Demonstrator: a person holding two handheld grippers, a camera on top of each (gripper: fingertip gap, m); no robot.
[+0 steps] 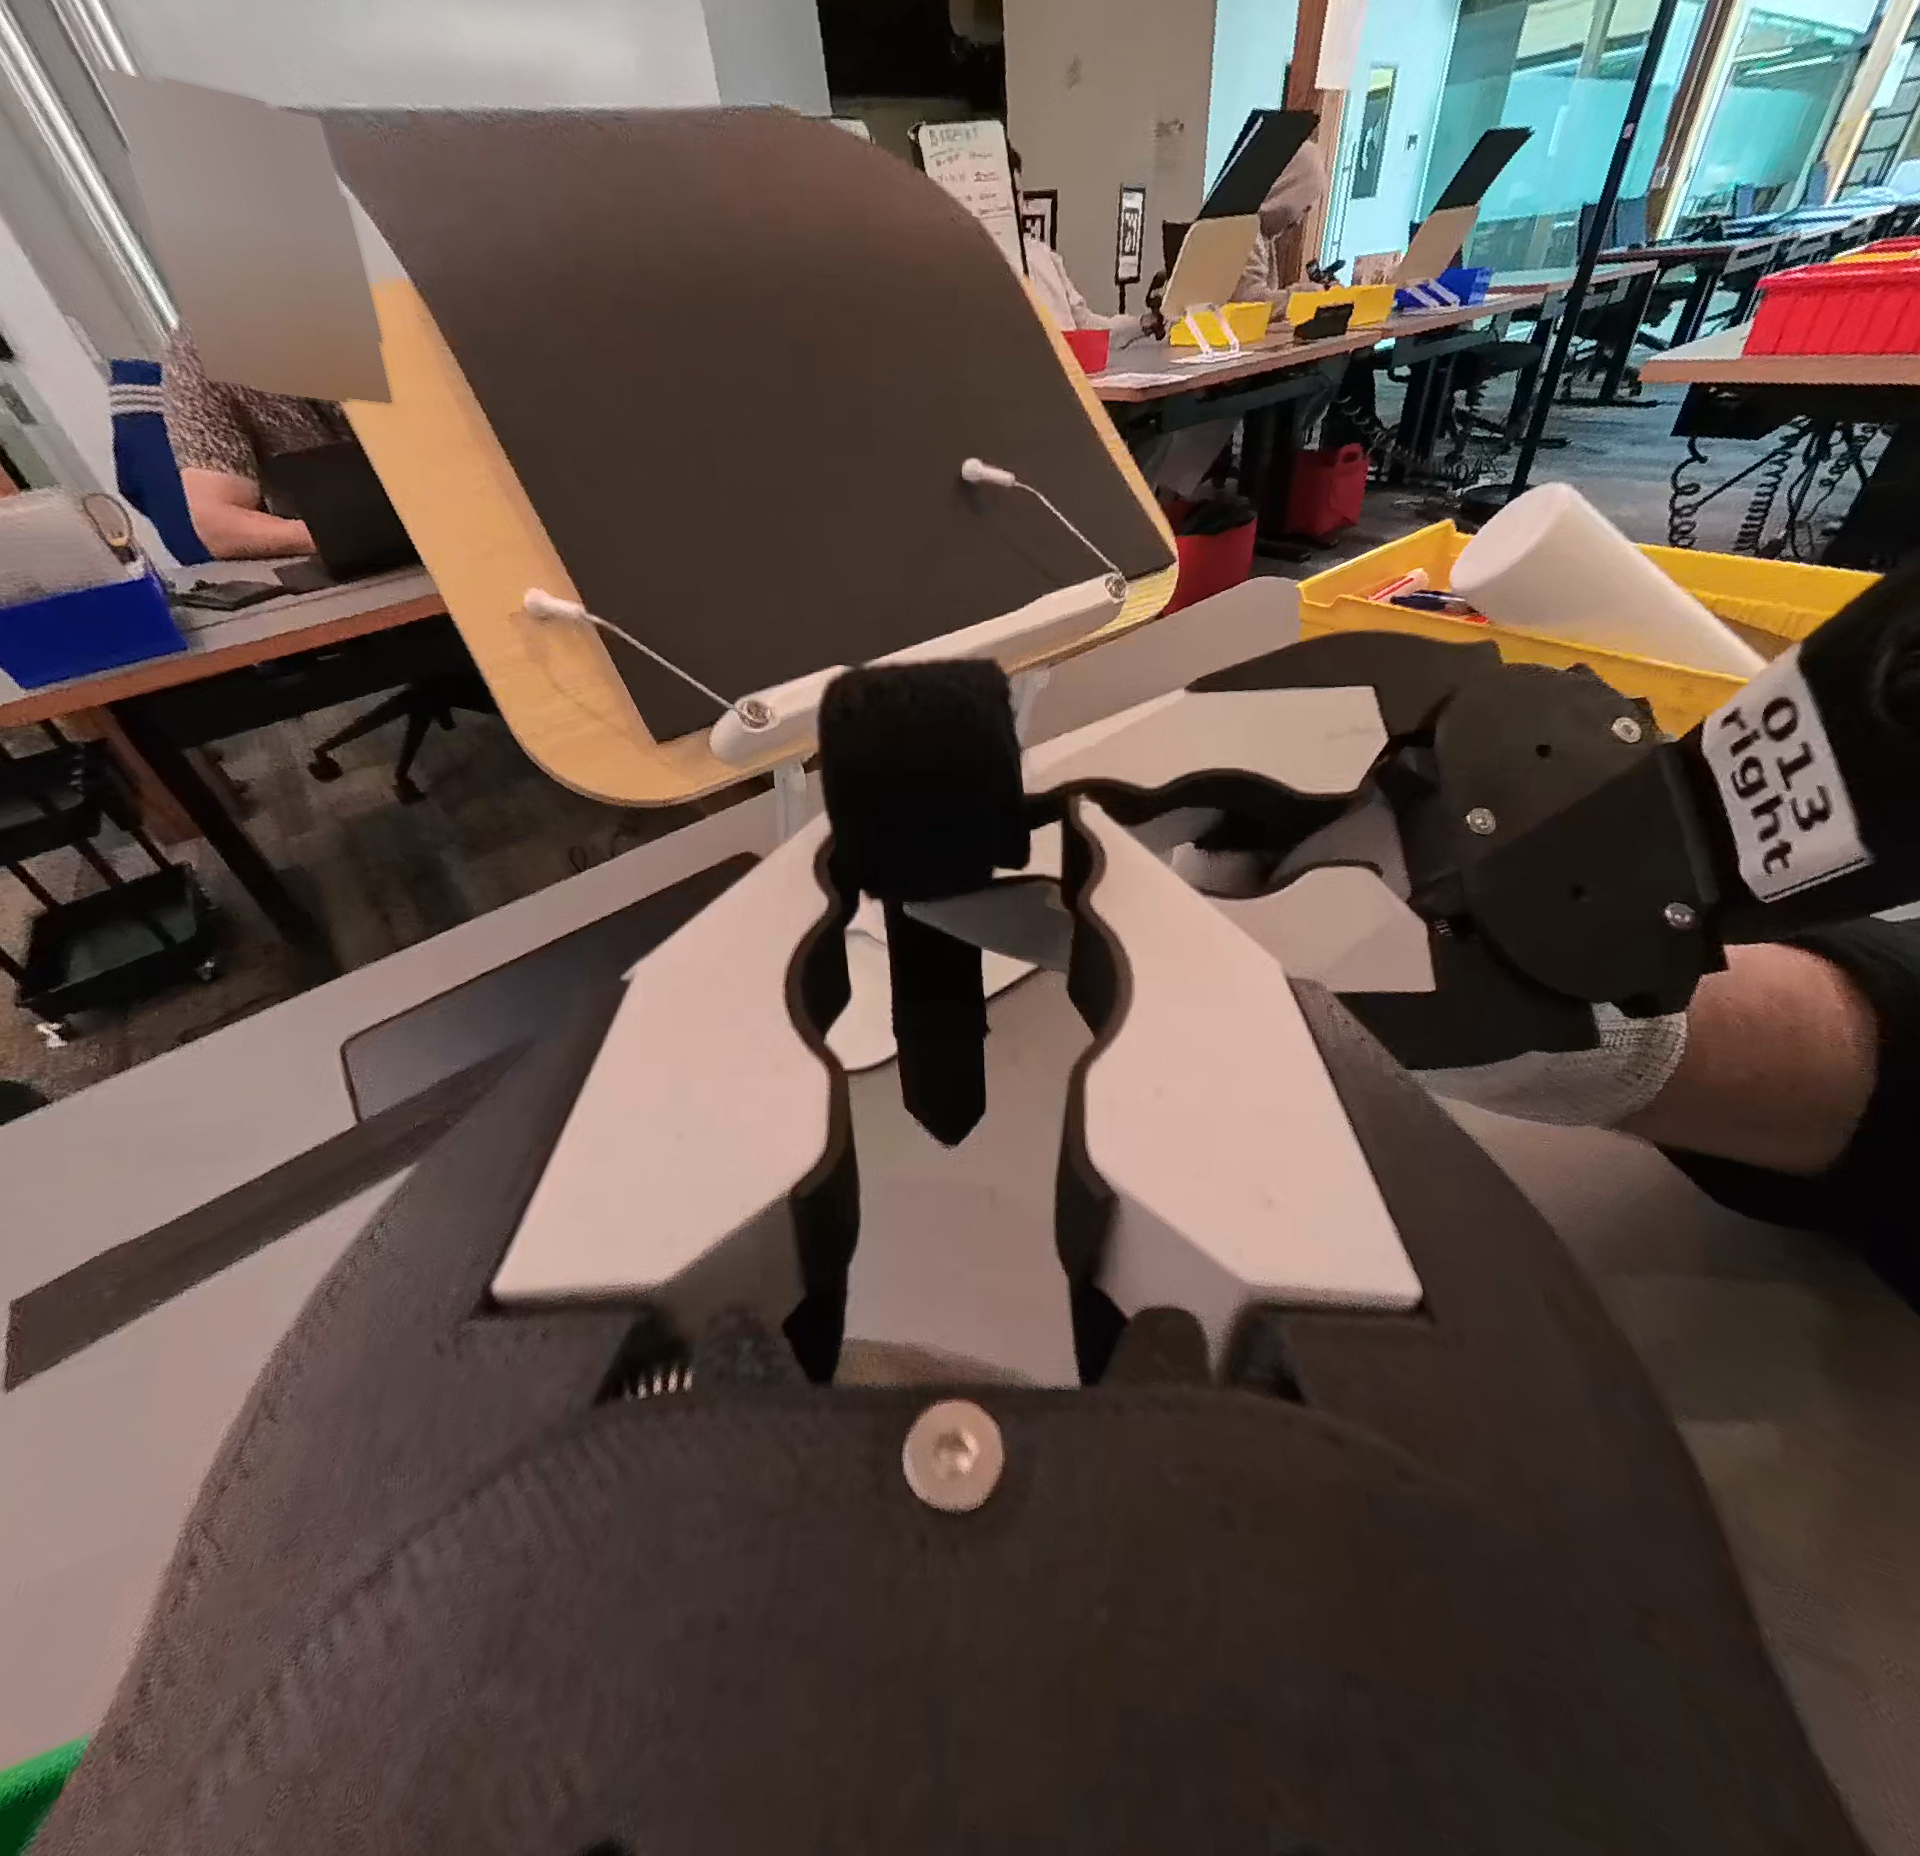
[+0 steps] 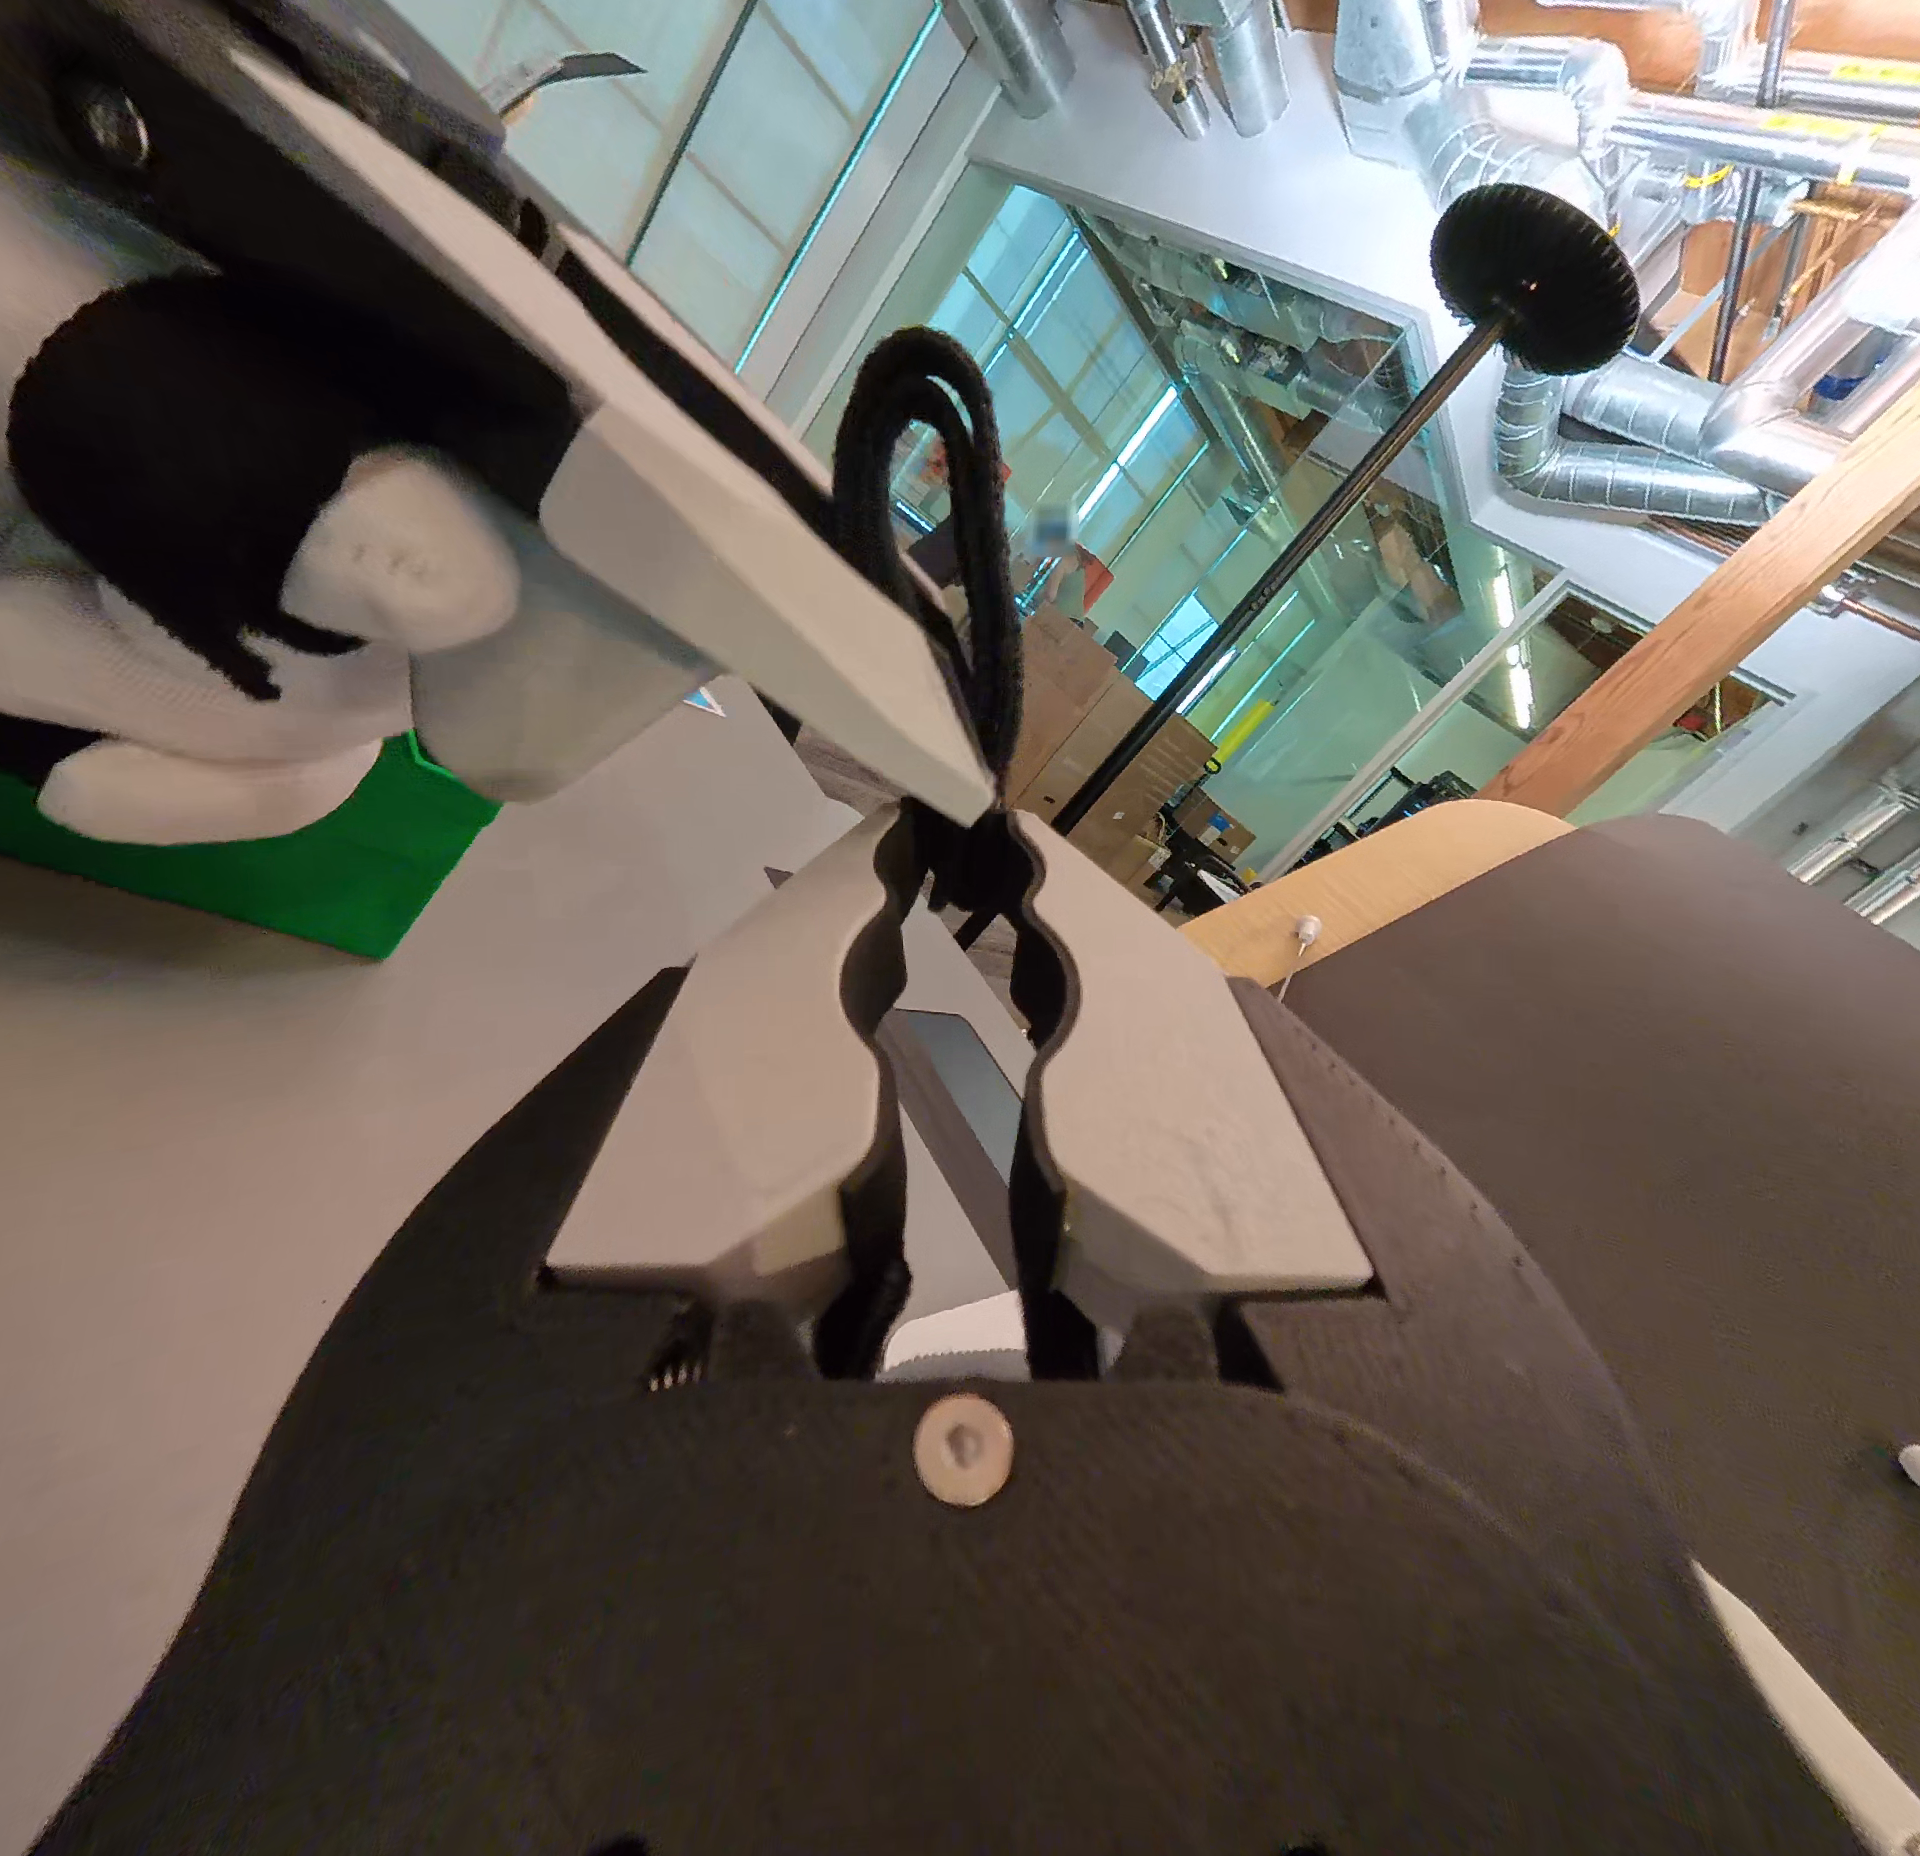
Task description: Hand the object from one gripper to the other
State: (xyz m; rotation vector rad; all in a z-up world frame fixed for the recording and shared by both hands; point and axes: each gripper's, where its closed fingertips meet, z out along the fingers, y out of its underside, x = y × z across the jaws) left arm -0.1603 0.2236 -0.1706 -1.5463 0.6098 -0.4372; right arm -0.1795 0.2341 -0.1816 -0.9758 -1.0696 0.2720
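A black hook-and-loop strap (image 1: 914,767), folded into a loop with a tail hanging down, is held in the air above the grey table (image 1: 156,1235). My left gripper (image 1: 951,840) has its jaws a strap-width apart, pinching the loop by its edges at the fingertips. My right gripper (image 1: 1070,809) reaches in from the right, held by a gloved hand. In the right wrist view my right gripper (image 2: 961,830) is shut on the strap's base, and the loop (image 2: 935,476) stands up beyond the tips. The left gripper (image 2: 966,778) comes in from the upper left, tip to tip with it.
A wooden book stand with a black board (image 1: 727,404) stands just behind the grippers. A yellow bin (image 1: 1371,601) and a white cylinder (image 1: 1590,580) are at the right. A green object (image 2: 260,871) lies on the table. A person with a laptop sits at the far left. Both grippers' tips are close together, under 4 cm apart.
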